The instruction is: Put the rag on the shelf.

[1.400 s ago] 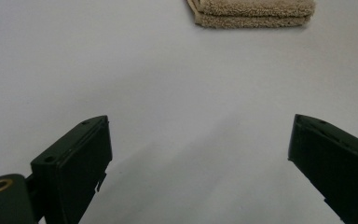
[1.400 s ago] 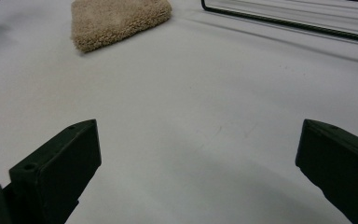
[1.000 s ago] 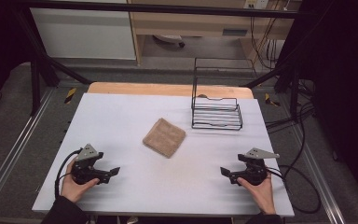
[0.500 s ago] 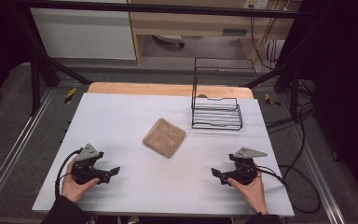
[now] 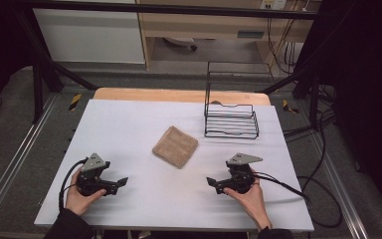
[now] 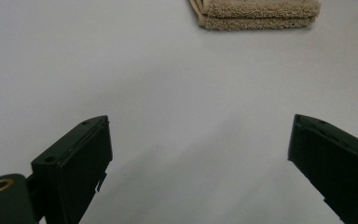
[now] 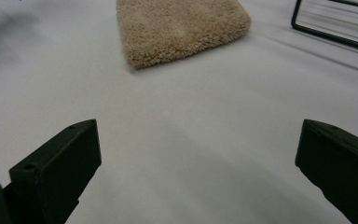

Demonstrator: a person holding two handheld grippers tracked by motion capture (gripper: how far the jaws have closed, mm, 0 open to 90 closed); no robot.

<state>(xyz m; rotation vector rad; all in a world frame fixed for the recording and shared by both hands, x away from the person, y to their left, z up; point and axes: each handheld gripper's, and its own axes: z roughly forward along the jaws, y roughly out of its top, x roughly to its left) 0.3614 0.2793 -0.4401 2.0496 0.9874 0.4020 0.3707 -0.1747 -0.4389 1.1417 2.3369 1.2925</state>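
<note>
A folded tan towel [image 5: 175,146] lies flat near the middle of the white table [image 5: 129,124]. My left gripper [image 5: 121,182] rests low at the front left, jaws open and empty, pointing right. In the left gripper view the towel [image 6: 256,13] lies far ahead, its folded edge toward me. My right gripper [image 5: 212,182] sits at the front right, jaws open and empty, pointing left toward the towel. In the right gripper view the towel [image 7: 179,28] lies ahead, beyond the wide-spread jaws.
A black wire rack [image 5: 231,117] stands at the back right of the table; its base [image 7: 335,28] shows at the top right of the right gripper view. A wooden strip [image 5: 179,95] runs along the far edge. Cables [image 5: 298,189] trail off to the right.
My right gripper has slid left along the front of the table, closer to the towel. The left gripper and the towel have stayed put.
</note>
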